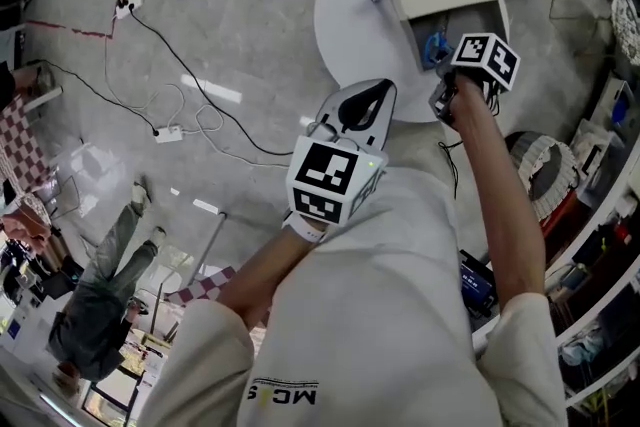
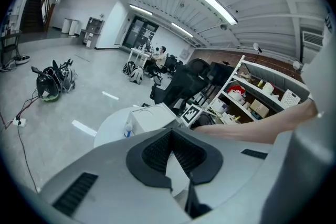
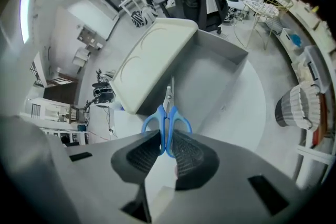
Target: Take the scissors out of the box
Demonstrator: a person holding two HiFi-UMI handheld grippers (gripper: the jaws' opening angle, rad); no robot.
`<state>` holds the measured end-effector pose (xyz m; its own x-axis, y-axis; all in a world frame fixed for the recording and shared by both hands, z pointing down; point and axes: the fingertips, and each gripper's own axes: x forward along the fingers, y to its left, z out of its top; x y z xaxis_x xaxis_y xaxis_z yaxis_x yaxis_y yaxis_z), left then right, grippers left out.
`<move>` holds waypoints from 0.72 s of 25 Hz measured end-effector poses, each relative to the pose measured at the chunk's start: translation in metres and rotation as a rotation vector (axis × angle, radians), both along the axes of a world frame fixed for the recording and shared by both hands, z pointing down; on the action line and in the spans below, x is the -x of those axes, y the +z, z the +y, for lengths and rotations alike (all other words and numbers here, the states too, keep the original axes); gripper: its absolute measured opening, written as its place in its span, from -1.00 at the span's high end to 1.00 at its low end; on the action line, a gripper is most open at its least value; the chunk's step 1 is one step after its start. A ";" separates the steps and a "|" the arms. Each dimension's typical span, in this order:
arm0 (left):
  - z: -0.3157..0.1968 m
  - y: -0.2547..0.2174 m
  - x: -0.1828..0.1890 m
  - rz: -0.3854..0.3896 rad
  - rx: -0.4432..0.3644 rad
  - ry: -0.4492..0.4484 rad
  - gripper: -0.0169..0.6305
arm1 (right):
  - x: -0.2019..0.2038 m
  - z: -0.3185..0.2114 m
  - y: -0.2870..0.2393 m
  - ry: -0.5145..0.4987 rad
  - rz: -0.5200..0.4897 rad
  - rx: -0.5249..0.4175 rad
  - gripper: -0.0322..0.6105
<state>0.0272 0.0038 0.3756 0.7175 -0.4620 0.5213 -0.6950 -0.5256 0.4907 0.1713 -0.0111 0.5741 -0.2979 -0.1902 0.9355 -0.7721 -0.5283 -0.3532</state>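
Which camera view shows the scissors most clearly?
The right gripper view. The scissors sit at its centre: their blue handles are clamped between the jaws of the right gripper, blades pointing toward the box. The head view shows only a small blue patch at the box opening. The left gripper view does not show them.

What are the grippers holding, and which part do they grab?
The right gripper holds the scissors by their blue handles, blades pointing toward the box. The left gripper holds nothing.
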 end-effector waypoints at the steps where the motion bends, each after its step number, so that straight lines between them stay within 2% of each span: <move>1: -0.001 -0.002 0.000 -0.001 -0.006 0.007 0.91 | 0.000 0.001 -0.003 0.014 -0.008 -0.011 0.49; 9: -0.002 -0.015 0.000 -0.008 -0.045 0.048 0.91 | -0.001 0.009 -0.034 0.118 -0.068 -0.112 0.49; 18: -0.008 -0.034 0.004 -0.005 -0.095 0.070 0.91 | -0.002 0.017 -0.088 0.144 -0.074 -0.276 0.50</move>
<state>0.0235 -0.0043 0.3412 0.7470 -0.4586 0.4813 -0.6575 -0.6166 0.4330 0.1728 0.0054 0.4864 -0.3144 -0.4788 0.8197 -0.6631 -0.5072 -0.5506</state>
